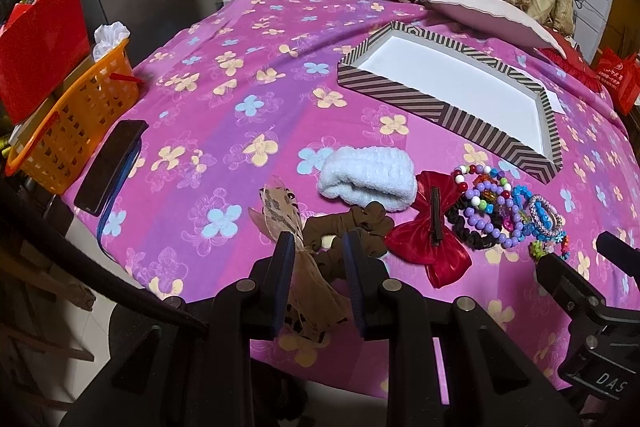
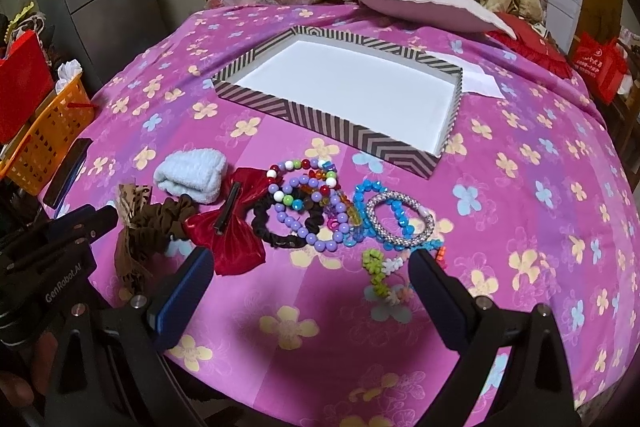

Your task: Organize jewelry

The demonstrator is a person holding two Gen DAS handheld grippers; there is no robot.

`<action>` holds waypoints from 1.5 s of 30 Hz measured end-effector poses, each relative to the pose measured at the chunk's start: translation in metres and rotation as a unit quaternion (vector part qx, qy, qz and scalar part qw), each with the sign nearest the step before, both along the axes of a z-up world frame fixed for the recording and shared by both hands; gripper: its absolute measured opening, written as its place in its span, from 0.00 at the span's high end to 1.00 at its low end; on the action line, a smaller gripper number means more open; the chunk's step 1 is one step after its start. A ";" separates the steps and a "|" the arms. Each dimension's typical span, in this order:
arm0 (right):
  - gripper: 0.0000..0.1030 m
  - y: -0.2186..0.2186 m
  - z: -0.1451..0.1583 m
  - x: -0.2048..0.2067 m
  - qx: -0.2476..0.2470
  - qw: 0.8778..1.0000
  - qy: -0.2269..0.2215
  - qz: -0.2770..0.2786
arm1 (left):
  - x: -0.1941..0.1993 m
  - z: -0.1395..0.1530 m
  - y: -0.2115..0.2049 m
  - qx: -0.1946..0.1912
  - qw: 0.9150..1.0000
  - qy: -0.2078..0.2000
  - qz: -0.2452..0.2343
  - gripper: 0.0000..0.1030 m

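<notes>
Jewelry [image 2: 320, 211] lies near the cloth's [image 2: 520, 187] front edge.

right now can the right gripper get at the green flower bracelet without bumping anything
Probably yes. The right gripper is open, and the green flower bracelet lies flat on the cloth just ahead between its fingers, nothing over it; only the blue bead bracelet lies close behind.
</notes>
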State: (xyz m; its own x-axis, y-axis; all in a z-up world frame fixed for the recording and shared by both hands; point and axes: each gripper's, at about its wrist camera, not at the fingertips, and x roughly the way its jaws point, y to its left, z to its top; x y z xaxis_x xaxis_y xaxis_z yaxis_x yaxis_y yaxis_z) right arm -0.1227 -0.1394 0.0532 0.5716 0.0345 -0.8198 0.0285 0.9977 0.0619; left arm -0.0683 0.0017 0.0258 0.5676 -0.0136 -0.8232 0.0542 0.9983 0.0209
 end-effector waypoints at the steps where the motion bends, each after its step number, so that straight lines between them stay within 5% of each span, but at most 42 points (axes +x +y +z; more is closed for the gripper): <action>1: 0.03 0.001 0.000 0.000 -0.001 1.000 0.000 0.000 | 0.000 0.000 0.000 0.000 1.000 0.000 0.000 0.55; 14: 0.03 0.005 -0.004 0.003 -0.008 1.000 0.005 0.011 | 0.005 -0.002 0.007 -0.008 1.000 0.013 0.005 0.55; 26: 0.03 0.019 -0.009 0.025 0.016 0.998 0.002 0.067 | 0.029 -0.014 0.068 -0.109 0.990 0.074 0.041 0.55; 31: 0.04 0.031 -0.009 0.048 0.034 0.994 -0.001 0.103 | 0.026 -0.022 0.078 -0.147 0.983 0.105 0.025 0.46; 37: 0.05 0.050 -0.016 0.080 0.054 0.988 0.005 0.144 | 0.019 -0.029 0.065 -0.143 0.982 0.117 -0.021 0.43; 45: 0.05 0.069 -0.027 0.118 0.055 0.983 0.024 0.172 | 0.037 -0.055 0.050 -0.147 0.978 0.145 -0.009 0.38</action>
State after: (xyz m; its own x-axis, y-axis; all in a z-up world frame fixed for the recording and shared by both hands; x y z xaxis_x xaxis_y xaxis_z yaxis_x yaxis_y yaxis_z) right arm -0.0048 -0.0707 0.0258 0.4714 0.3090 -0.8260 -0.3042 0.9361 0.1766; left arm -0.0312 0.0515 -0.0291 0.3074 -0.2821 -0.9088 0.0324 0.9576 -0.2863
